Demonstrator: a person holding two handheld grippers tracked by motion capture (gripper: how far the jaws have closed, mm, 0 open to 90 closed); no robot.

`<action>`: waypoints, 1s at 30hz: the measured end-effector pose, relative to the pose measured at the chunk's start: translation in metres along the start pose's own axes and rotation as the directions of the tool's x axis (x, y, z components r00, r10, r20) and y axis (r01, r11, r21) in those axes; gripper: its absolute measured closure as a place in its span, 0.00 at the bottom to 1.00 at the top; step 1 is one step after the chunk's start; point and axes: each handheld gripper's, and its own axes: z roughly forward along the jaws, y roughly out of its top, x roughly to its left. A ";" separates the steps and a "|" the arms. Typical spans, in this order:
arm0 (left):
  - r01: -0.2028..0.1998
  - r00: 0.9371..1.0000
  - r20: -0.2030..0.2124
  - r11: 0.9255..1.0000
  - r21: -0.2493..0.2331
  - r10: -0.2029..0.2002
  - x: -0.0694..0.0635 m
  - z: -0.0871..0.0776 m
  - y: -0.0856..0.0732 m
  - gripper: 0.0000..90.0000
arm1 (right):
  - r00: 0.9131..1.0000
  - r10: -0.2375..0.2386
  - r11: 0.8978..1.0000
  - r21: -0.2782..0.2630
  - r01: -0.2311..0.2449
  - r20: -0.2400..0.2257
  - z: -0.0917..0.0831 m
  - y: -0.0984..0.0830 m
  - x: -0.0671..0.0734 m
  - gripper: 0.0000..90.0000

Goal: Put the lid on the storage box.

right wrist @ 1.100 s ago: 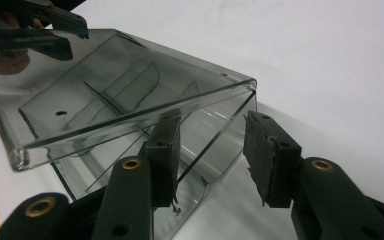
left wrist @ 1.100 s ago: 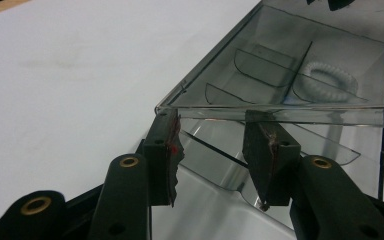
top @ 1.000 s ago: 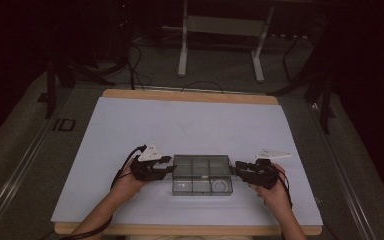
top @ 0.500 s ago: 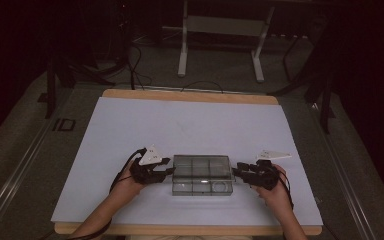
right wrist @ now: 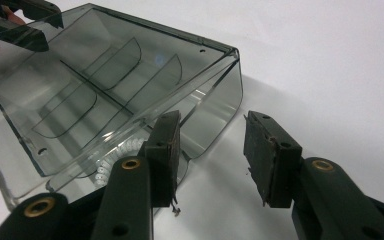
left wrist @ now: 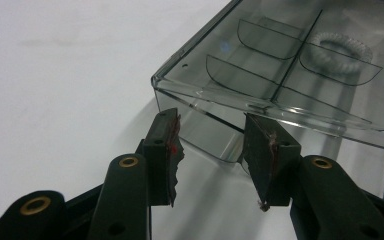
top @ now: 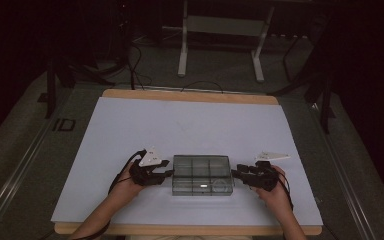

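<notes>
The box (top: 202, 174) is sitting at the near middle of the table (top: 130, 130), between the two grippers. It is looking like a light, stiff case of smoky clear plastic, and its smooth walls are probably going to be slippery under the pads; the thin lid could crack or pop if squeezed hard. The short end walls are looking like the safest places to take hold, one from each side, low down where the wall is stiffest.

The lid appears closed, dividers are splitting the inside into compartments, and a white coiled ring (left wrist: 342, 47) is lying in one of them, towards the near right corner.

The left gripper (left wrist: 212, 142) is standing part open, its jaws flanking the box's left end corner without pressing on it, holding nothing. The right gripper (right wrist: 211, 142) is likewise part open and empty, one jaw just beside the box's right end wall, the other out over bare table.
</notes>
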 end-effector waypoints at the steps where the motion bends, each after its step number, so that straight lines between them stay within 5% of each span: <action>1: 0.000 1.000 -0.001 1.000 0.003 0.000 0.000 0.000 -0.001 0.65 | 1.000 0.000 1.000 0.003 0.000 0.002 0.000 -0.001 0.000 0.64; 11: 0.031 0.999 0.008 0.999 0.025 -0.031 0.005 0.004 -0.012 0.62 | 1.000 -0.003 1.000 0.000 0.003 0.009 0.001 -0.001 -0.002 0.62; 30: 0.124 0.992 0.030 0.992 -0.029 -0.123 0.011 -0.007 -0.014 0.50 | 0.999 -0.029 0.999 -0.030 0.030 0.018 -0.006 -0.001 -0.012 0.44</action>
